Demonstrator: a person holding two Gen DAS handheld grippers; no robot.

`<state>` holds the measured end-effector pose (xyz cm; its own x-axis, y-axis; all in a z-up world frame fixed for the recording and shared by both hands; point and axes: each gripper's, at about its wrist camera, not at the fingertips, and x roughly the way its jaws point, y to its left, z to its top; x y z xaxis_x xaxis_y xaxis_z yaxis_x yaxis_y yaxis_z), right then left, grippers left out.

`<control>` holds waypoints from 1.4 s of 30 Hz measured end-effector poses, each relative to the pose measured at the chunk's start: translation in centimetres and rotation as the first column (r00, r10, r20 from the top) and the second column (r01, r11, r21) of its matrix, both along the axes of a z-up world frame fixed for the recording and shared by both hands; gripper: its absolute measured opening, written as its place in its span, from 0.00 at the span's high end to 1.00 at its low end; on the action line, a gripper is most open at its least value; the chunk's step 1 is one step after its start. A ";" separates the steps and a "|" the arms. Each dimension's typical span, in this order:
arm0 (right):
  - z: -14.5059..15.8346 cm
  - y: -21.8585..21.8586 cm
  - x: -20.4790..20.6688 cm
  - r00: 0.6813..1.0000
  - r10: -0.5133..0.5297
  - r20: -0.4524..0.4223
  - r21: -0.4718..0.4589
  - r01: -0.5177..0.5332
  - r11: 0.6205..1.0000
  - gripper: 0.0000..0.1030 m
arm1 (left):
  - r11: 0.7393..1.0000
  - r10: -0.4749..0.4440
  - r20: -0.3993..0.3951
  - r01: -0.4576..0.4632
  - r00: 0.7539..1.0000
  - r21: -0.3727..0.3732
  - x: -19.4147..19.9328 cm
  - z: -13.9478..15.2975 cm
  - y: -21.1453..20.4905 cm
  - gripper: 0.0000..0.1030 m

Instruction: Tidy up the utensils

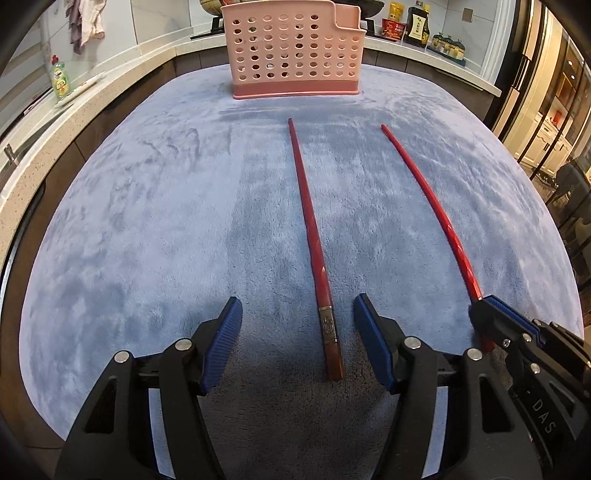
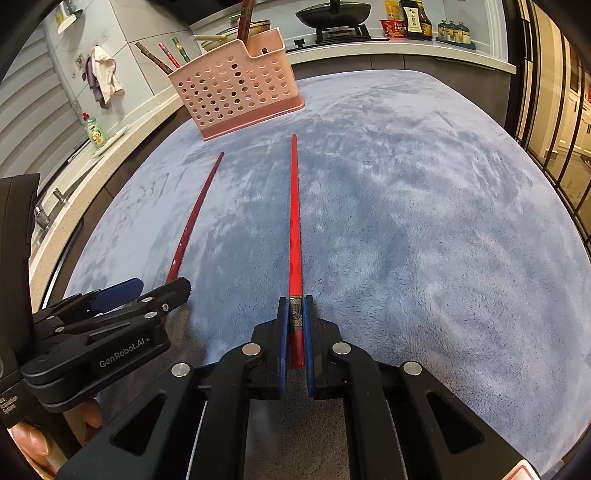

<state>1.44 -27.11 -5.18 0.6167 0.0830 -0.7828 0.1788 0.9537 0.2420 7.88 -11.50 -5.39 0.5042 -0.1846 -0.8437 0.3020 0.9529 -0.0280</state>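
Right gripper (image 2: 296, 317): jaws clamped on a red chopstick (image 2: 295, 221) at its metal band. Left gripper (image 1: 297, 332), marked "GenRobot.AI": jaws apart, straddling a second red chopstick (image 1: 309, 229) lying on the blue plush surface (image 1: 147, 221). Pink perforated utensil basket (image 1: 295, 55) stands beyond both tips.

Soap btl (image 1: 61, 79), wok (image 2: 333, 14), sauce btl (image 1: 417, 24).

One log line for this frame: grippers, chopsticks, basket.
right gripper: shut on chopstick | left gripper: open, astride second chopstick | basket: upright on cloth
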 end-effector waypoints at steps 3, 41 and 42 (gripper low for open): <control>0.0 0.0 0.0 1.000 -0.002 0.001 0.002 0.002 1.000 0.93 | 1.000 -0.001 0.000 0.001 1.000 0.000 -0.1 0.0 0.1 0.47; 0.7 -0.2 0.2 1.000 -0.012 0.018 0.000 0.012 1.000 0.93 | 0.997 0.014 0.006 -0.014 1.000 -0.075 0.2 2.6 2.7 0.92; 0.8 -0.2 0.2 1.000 -0.013 0.021 0.001 0.013 1.000 0.93 | 0.997 0.015 0.009 -0.014 1.000 -0.077 0.2 2.8 2.8 0.92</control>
